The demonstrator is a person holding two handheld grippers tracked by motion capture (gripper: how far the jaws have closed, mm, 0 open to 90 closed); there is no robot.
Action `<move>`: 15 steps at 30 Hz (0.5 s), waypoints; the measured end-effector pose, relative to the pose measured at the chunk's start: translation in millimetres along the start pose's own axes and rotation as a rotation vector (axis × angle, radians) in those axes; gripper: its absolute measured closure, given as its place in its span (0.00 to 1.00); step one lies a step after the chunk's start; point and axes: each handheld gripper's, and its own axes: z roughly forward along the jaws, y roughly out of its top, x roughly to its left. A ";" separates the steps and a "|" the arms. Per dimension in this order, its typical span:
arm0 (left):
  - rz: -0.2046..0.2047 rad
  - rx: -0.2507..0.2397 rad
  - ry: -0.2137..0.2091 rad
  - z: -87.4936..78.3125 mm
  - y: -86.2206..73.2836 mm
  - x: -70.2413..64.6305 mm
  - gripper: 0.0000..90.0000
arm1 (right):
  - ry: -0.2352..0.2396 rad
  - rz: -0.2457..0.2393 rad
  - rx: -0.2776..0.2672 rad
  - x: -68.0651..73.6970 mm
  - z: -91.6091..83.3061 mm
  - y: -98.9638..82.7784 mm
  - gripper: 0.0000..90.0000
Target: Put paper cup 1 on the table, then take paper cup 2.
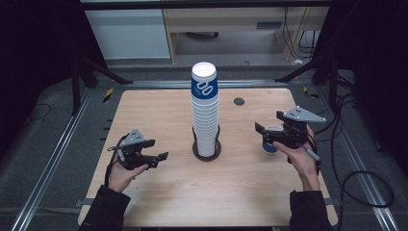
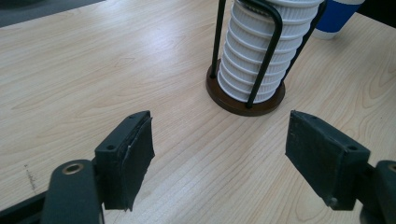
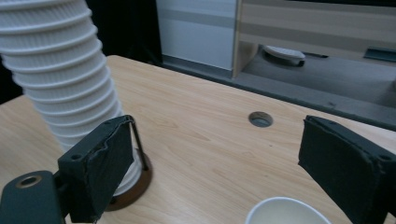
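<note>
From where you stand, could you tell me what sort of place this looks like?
Probably a lab or recording workspace rather than a kitchen: a bare wooden table inside a dark metal frame, loose cables on a grey carpeted floor, and a tall stack of paper cups set in a wire holder as a practice prop.

Single blue-white paper cup, upright, on table, right of stack w/ holder

your high view looks forward and down from above your side of the surface, taking in all of it. your left gripper view sits low and close, facing the cup stack and its holder base. your right gripper view, also low, faces the same stack from the other side.
</note>
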 end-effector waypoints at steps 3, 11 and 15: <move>0.001 0.000 -0.002 0.1 0.2 0.0 0.25 | 0.023 -0.001 -0.008 4.0 -1.3 3.3 0.11; 0.001 -0.004 -0.001 -1.0 1.2 -0.6 0.25 | 0.069 -0.006 -0.054 15.8 -6.1 17.2 0.14; 0.003 0.002 -0.002 0.0 1.3 -1.9 0.25 | 0.116 0.001 -0.088 22.9 -7.5 27.5 0.14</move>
